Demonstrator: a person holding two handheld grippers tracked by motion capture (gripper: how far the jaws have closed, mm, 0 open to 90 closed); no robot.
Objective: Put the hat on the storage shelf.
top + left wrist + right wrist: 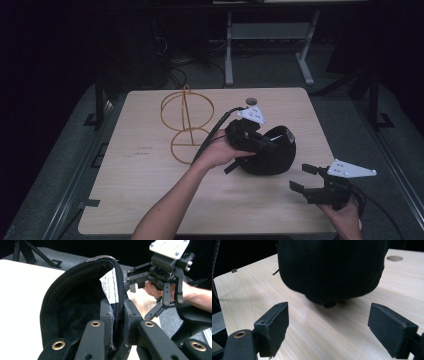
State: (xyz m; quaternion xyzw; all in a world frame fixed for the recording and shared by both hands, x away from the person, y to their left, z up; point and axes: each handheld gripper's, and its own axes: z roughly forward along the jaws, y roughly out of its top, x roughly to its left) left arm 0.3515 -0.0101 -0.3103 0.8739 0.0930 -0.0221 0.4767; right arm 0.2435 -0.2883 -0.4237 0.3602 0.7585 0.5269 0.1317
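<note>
1. Overhead, my left gripper (267, 145) pinches the rim of a black cotton cap (274, 152), crown down near the worktop's (150, 200) right edge; my right gripper (304, 178) hovers spread by the near-right corner. A gold wire stand (186, 125) sits left of the cap.
2. Along my left jaws, the cap's sweatband and white label (110, 287) are clamped between them.
3. Along my right jaws, wide apart, the crown (332, 270) sits ahead. I judge the next move is seizing the opposite rim.
</note>
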